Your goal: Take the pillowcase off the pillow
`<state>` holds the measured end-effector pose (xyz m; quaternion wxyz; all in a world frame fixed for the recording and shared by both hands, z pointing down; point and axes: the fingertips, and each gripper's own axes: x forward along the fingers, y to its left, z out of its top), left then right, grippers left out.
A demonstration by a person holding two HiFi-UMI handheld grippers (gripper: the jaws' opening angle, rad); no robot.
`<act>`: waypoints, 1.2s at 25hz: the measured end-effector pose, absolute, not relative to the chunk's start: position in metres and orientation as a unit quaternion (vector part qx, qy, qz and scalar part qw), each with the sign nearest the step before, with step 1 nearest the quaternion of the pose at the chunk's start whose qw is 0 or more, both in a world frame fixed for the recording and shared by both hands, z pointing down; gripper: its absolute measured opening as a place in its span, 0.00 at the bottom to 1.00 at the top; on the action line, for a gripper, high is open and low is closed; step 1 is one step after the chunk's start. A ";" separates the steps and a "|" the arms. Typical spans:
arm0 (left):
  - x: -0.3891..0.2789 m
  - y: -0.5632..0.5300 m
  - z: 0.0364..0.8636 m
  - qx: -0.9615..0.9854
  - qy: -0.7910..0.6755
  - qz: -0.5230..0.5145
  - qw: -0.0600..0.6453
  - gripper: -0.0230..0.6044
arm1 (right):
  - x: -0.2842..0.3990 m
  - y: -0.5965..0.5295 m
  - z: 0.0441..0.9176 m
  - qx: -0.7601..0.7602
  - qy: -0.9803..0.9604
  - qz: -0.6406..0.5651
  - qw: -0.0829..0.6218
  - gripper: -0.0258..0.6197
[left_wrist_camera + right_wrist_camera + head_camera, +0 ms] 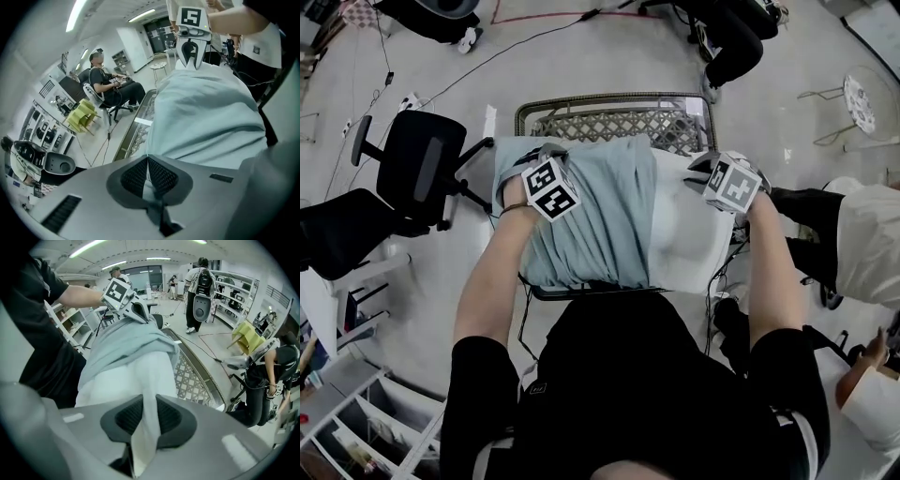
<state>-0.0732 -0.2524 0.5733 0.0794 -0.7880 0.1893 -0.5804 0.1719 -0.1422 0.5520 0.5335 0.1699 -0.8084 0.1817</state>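
With both arms stretched forward and tilted steeply down, the left hand-held gripper (147,161) pinches the pillowcase (600,216) and the right hand-held gripper (144,401) pinches the half-bared pillow (689,234) on the mesh worktop (619,122).

Chair (417,164): black, stood left of the left gripper (542,155), well apart.
Lattice table (619,120): showed just beyond both grippers.
Cable (534,33): ran over the floor, far beyond.
Round stand (861,101): right of the right gripper (701,171), apart.
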 end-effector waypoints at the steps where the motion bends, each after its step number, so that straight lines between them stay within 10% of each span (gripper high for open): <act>1: -0.085 -0.255 0.573 -0.786 0.193 -0.583 0.071 0.04 | 0.174 -0.144 0.553 0.173 -0.811 0.183 0.528 0.17; 10: -0.097 -0.261 0.569 -0.791 0.239 -0.563 0.017 0.06 | 0.170 -0.166 0.569 0.168 -0.809 0.143 0.545 0.17; 15: 0.006 -0.254 0.548 -0.879 0.224 -0.407 -0.113 0.37 | 0.155 -0.170 0.563 0.147 -0.819 0.119 0.542 0.16; 18: 0.029 -0.250 0.569 -0.864 0.207 -0.451 -0.089 0.36 | 0.155 -0.173 0.559 0.148 -0.827 0.121 0.529 0.15; 21: 0.008 -0.247 0.592 -0.815 0.183 -0.550 0.001 0.05 | 0.161 -0.178 0.564 0.156 -0.829 0.130 0.521 0.14; 30: -0.081 -0.271 0.597 -0.746 0.234 -0.620 0.062 0.05 | 0.166 -0.234 0.589 0.241 -0.816 0.094 0.517 0.13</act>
